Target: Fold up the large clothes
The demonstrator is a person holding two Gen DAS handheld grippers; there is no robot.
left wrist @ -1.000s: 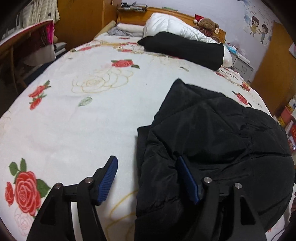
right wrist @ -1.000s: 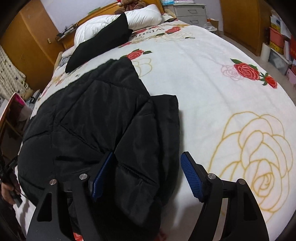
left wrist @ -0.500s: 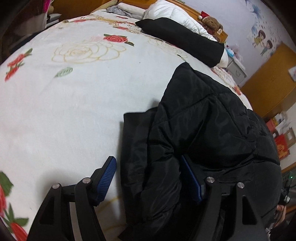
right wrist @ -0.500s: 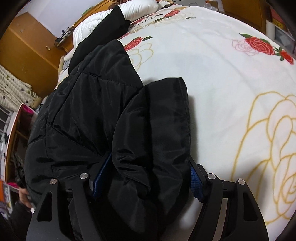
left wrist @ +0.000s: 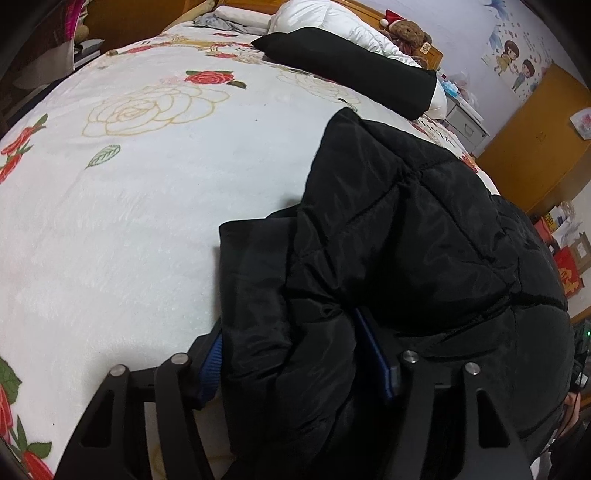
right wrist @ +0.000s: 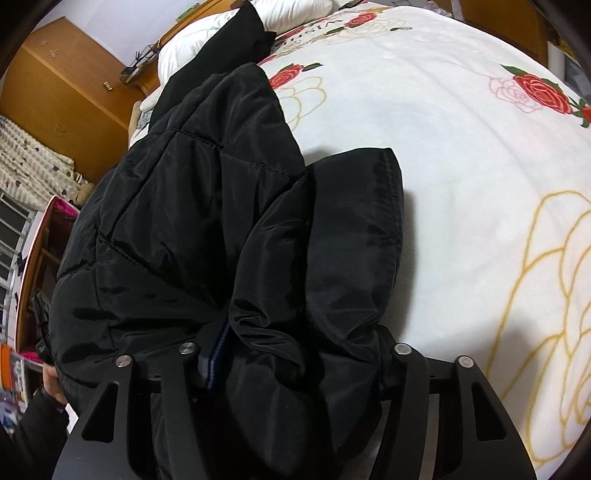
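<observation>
Two grippers close on one black padded jacket (left wrist: 406, 236) spread on a bed (left wrist: 147, 206) covered by a white blanket printed with roses. The left gripper (left wrist: 295, 354) has its blue pads (left wrist: 212, 358) partly closed around a bunched sleeve (left wrist: 258, 295) at the jacket's near left side, fabric filling the gap between them. The right gripper (right wrist: 295, 354) pinches the other sleeve (right wrist: 332, 240) in the same way, one blue pad (right wrist: 218, 350) just visible beside the gathered cloth, the other hidden under it. Both sleeves run away from the grippers, cuffs lying flat on the blanket and pointing toward the head of the bed. The jacket's long axis follows the same line, from the bed's near edge toward the headboard, its far end tapering to a point. Beyond it, one black pillow (left wrist: 351, 66) lies across one white duvet (left wrist: 332, 22) at the head of the bed, with one teddy bear (left wrist: 406, 31) in a red hat behind them.
</observation>
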